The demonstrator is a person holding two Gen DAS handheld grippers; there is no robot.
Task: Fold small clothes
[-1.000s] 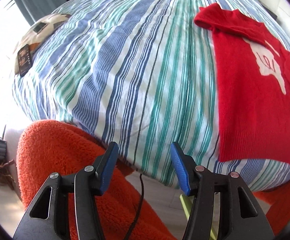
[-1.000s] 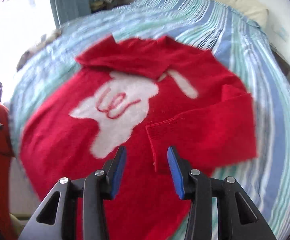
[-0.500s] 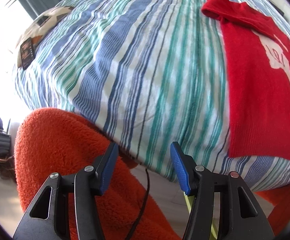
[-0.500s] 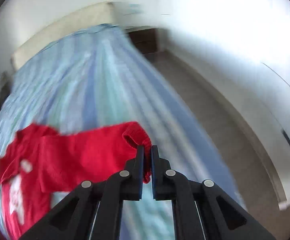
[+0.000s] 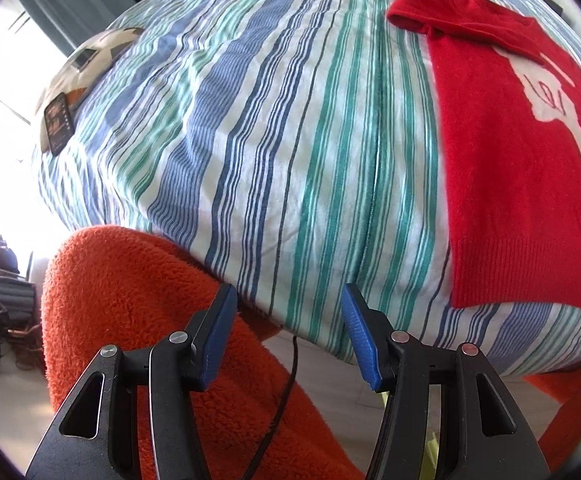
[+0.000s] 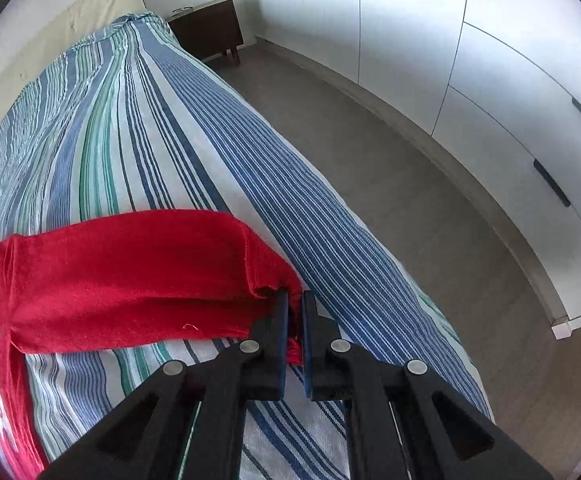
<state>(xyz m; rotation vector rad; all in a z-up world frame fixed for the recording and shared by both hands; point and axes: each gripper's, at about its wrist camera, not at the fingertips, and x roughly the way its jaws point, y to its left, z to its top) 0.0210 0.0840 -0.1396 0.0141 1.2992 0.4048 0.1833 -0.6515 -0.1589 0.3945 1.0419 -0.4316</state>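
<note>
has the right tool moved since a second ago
Yes. The right tool was open over the red knitted sweater's front; now it is shut on a sleeve, pulled out toward the striped bedspread's floor-side edge.

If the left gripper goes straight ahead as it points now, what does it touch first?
Probably the near edge of the striped bed cover. The open left gripper points at it, left of the red sweater. Depth is unclear.

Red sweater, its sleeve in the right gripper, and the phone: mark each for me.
red sweater (image 5: pixel 506 184): left wrist view, on the body's left half.
sleeve (image 6: pixel 130 276): right wrist view, mid-sleeve, stretched from the right gripper (image 6: pixel 295 312).
phone (image 5: pixel 59 123): left wrist view, screen centre.
</note>
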